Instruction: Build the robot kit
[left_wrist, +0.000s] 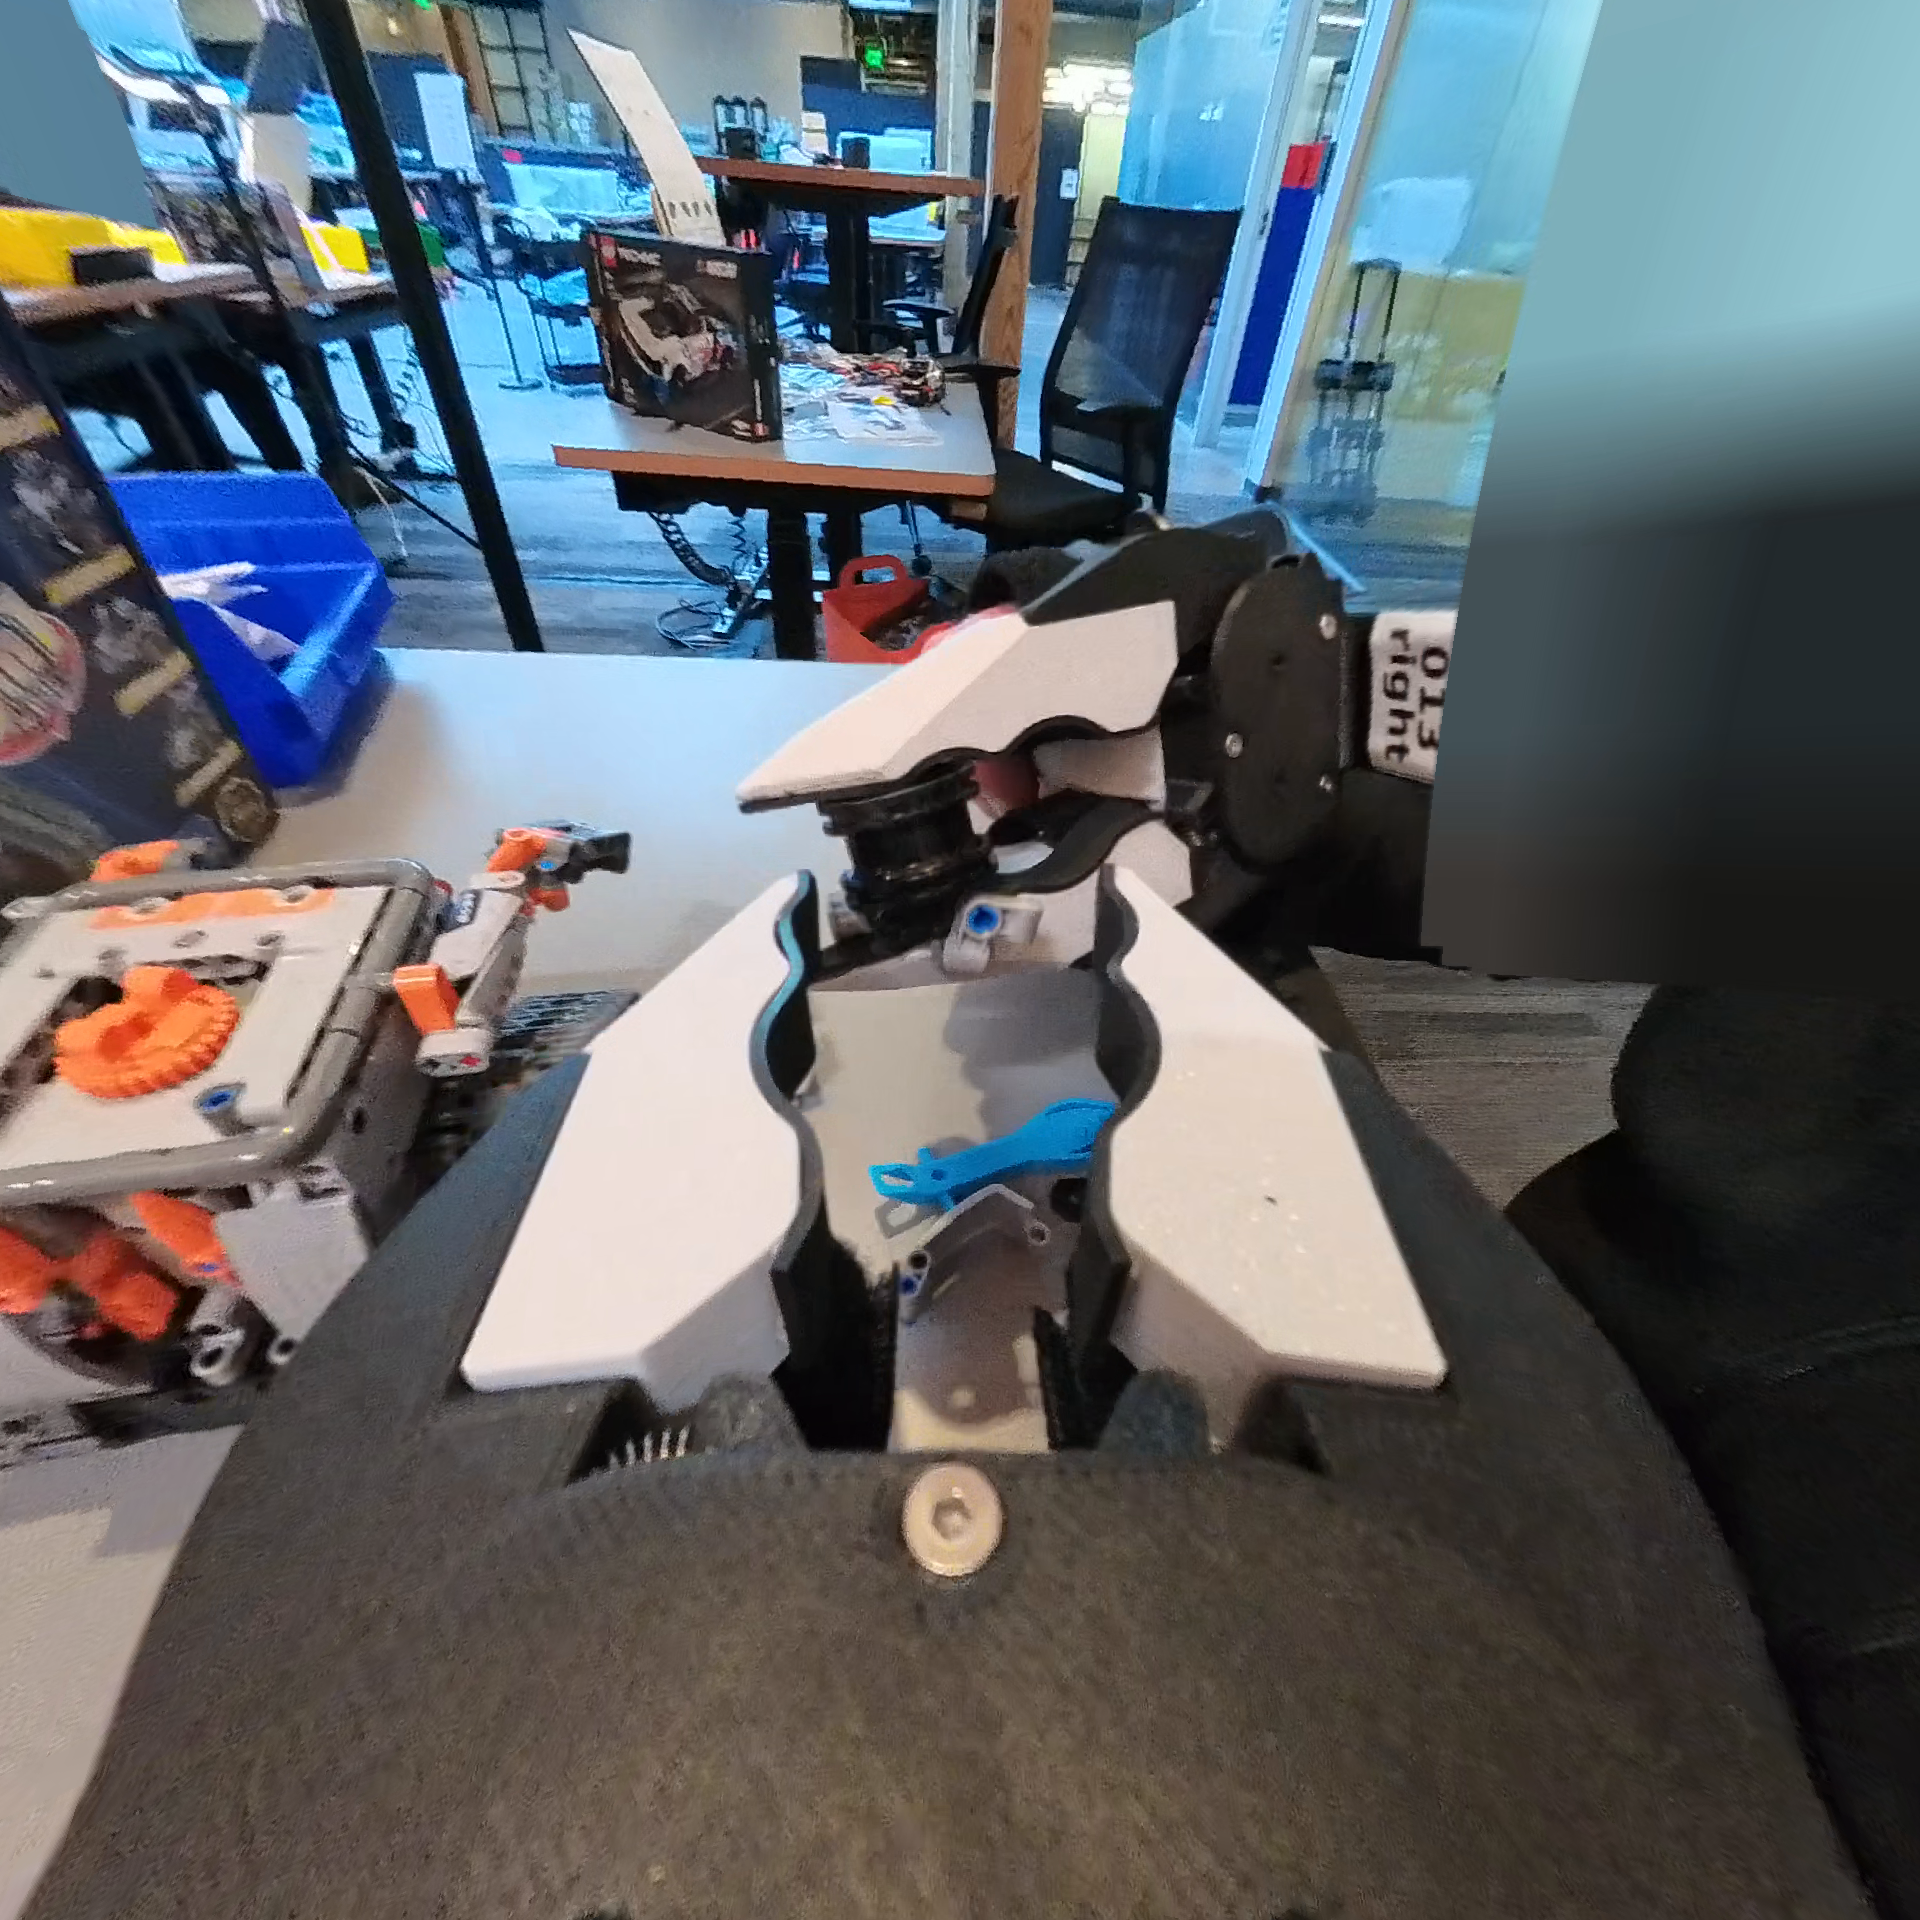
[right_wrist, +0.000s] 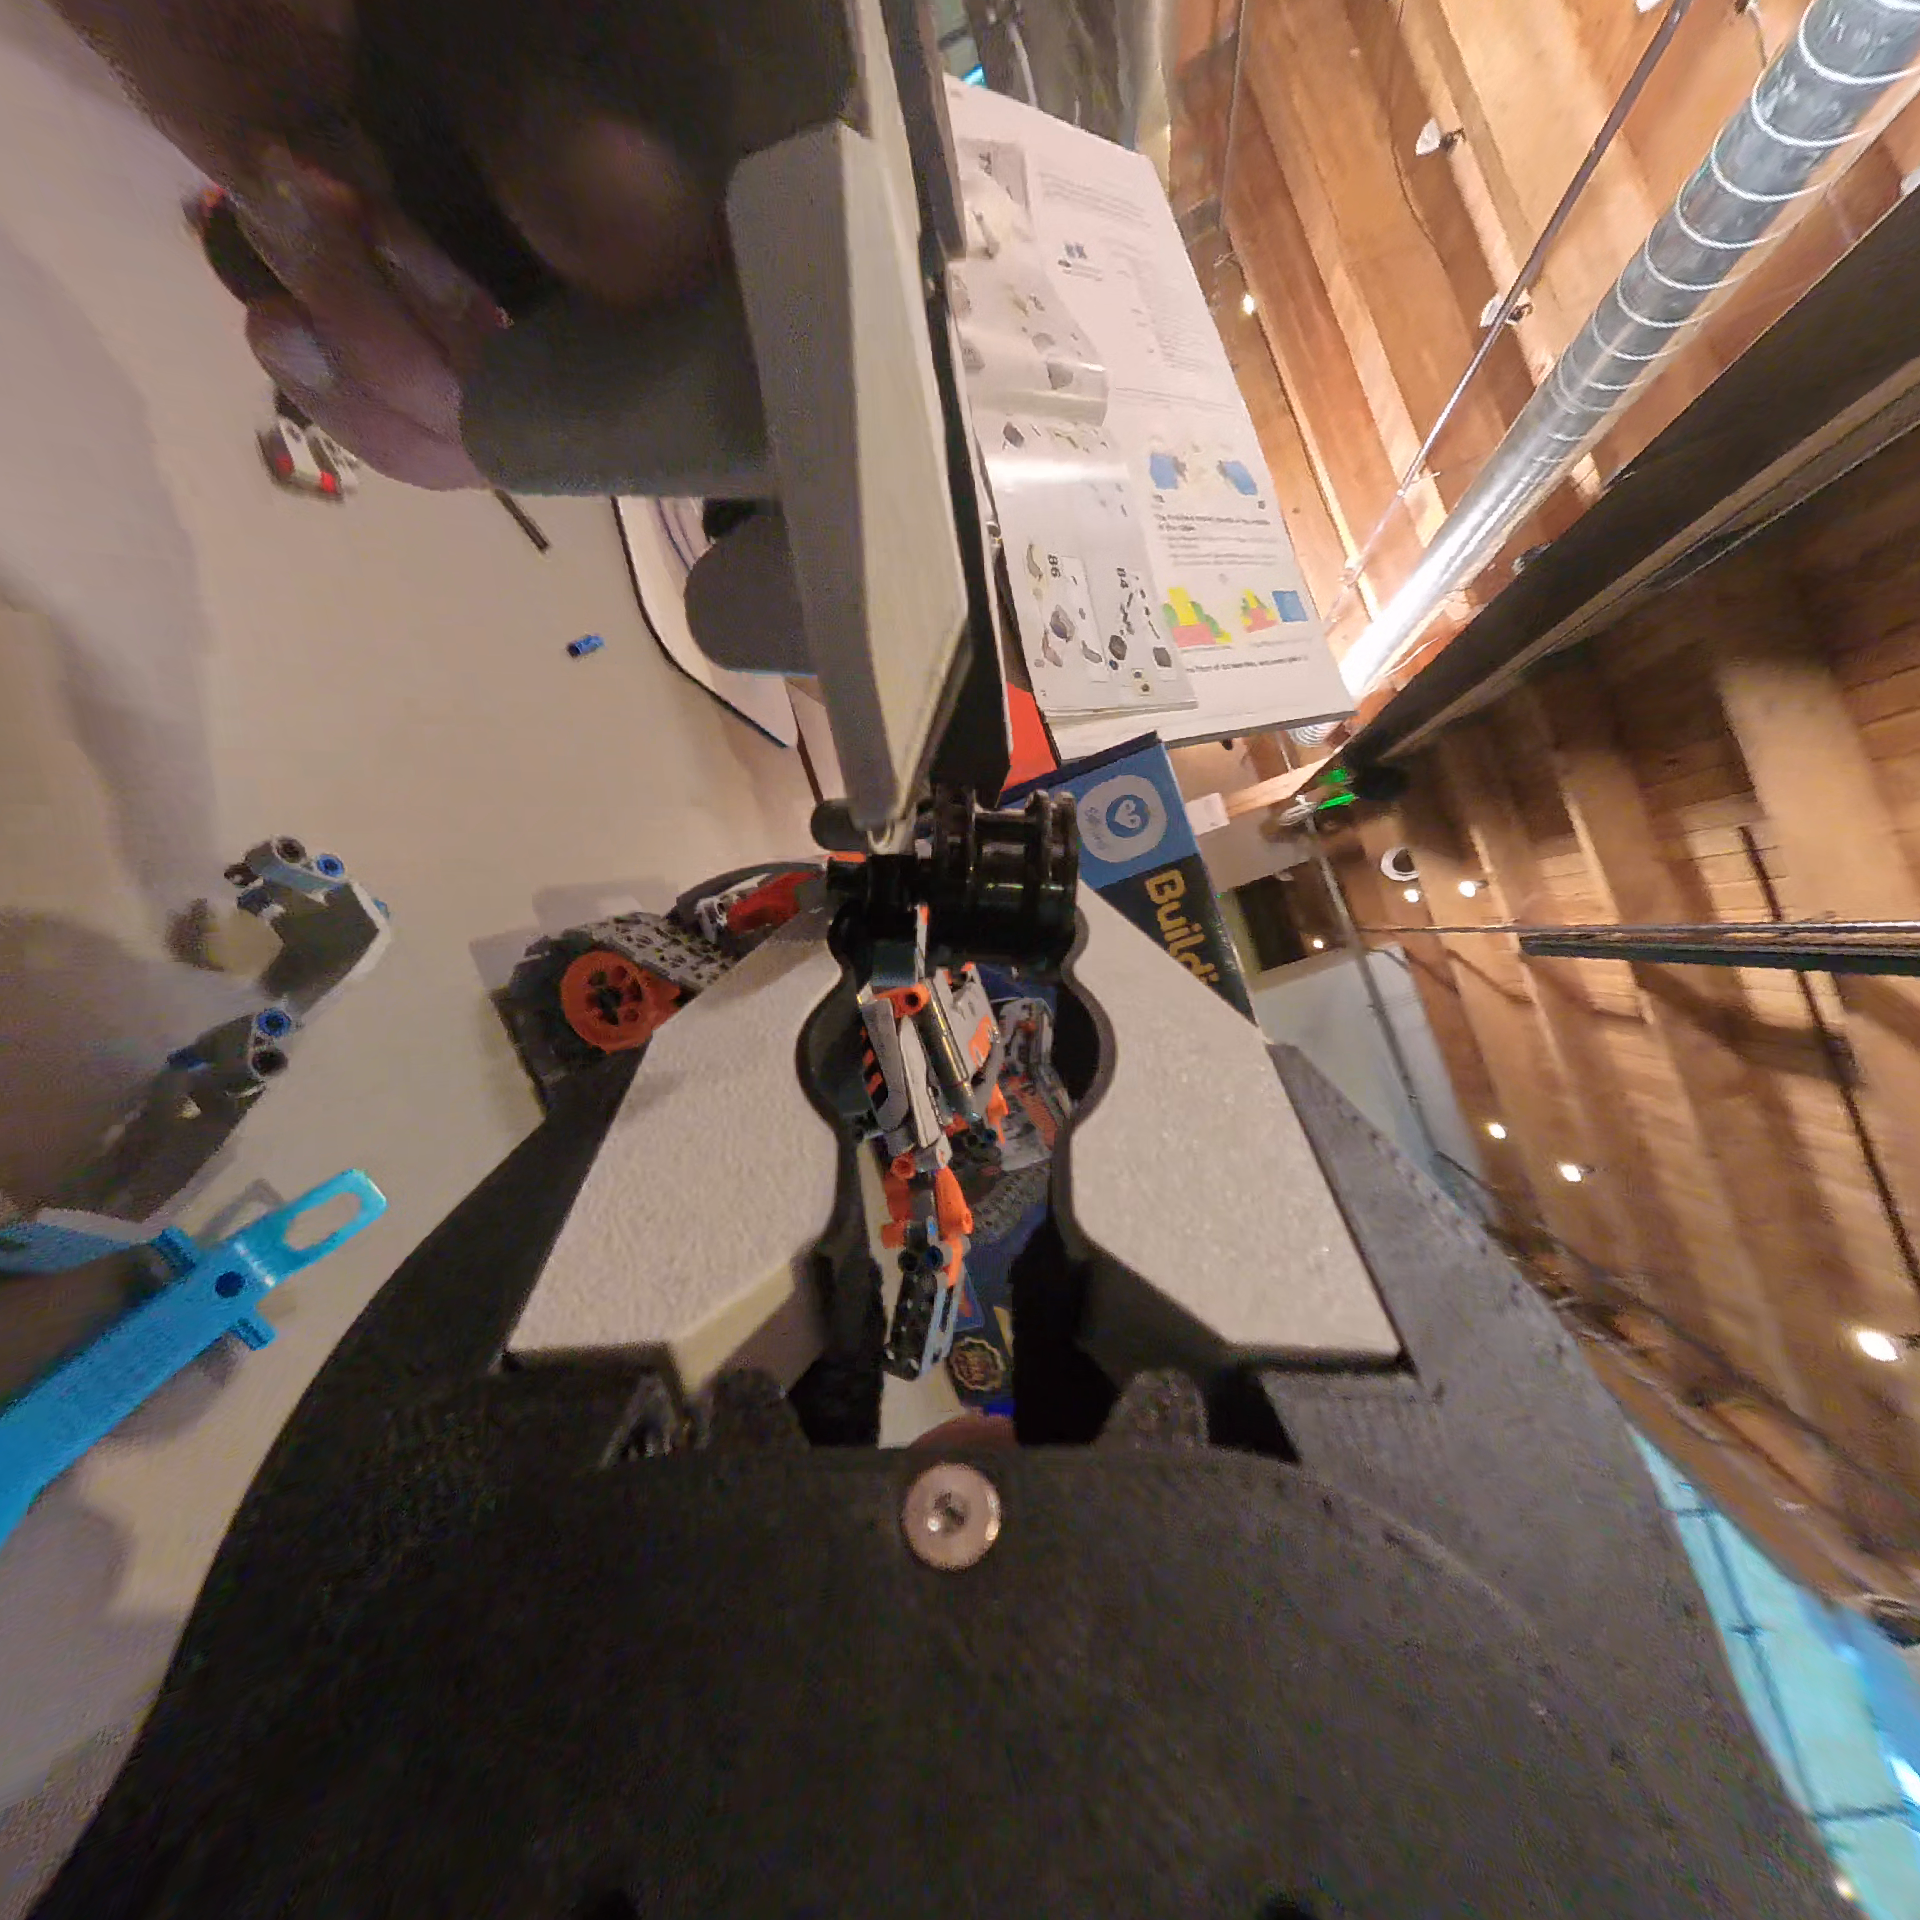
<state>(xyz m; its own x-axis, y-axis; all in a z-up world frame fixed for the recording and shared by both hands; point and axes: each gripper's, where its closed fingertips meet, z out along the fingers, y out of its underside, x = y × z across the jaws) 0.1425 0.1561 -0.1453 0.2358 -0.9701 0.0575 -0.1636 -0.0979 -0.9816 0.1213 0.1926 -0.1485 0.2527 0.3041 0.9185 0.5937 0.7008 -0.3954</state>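
left gripper (left_wrist: 951, 914): fingers set fairly narrow, tips pinching the grey-and-black end of a small brick-built piece (left_wrist: 935, 925) at the near table edge.
right gripper (right_wrist: 961, 894): comes in from the right, fingers closed on the black wheel hub (left_wrist: 914, 831) of that same piece, so both grippers meet on it, tips almost touching.
table edge: the white table (left_wrist: 582, 727) ends right under the grippers; beyond it is floor, then a desk and chairs well apart.
open room: bare tabletop ahead of the left gripper; on its left the orange-and-grey brick model (left_wrist: 177, 1049) sits close by.
loose bits: a blue tool (left_wrist: 987, 1153) lies between the left fingers on the table; the right wrist view shows small grey parts (right_wrist: 301, 914) scattered on the tabletop.
containers: a blue bin (left_wrist: 260, 613) at the far left holds something white, can't tell what.
hard to see: the right wrist view is tilted and blurry; a hand (right_wrist: 364, 343) covers its top left; the instruction sheet (right_wrist: 1122, 416) is partly hidden behind the left gripper's finger.
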